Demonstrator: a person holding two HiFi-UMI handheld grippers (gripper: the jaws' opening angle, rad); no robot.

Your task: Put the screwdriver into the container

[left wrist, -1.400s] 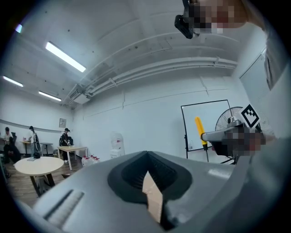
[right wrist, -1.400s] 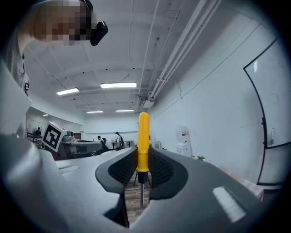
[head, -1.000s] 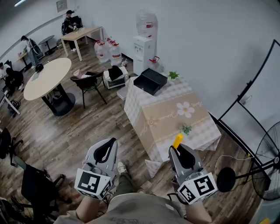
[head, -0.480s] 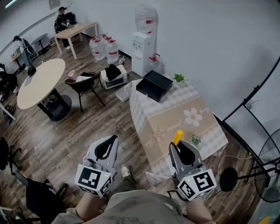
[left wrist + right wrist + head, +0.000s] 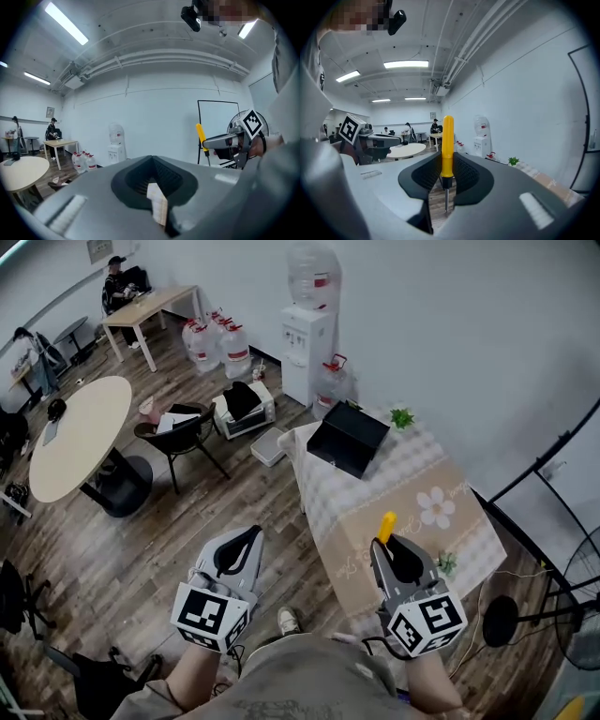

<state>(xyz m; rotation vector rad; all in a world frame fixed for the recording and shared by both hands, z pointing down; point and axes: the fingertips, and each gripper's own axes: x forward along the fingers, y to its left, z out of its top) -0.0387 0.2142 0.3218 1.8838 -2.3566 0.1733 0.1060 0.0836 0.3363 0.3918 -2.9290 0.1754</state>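
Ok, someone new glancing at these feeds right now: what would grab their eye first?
The yellow-handled screwdriver, standing upright and clamped in the right hand-held gripper, is the brightest thing in view. Next comes the black container at the far end of the cloth-covered table, ahead of that gripper. The left hand-held gripper carries nothing.

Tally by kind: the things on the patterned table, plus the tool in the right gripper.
Yellow-handled screwdriver, in the right gripper: 1
Black box container: 1
Small green plants: 2
Total: 4
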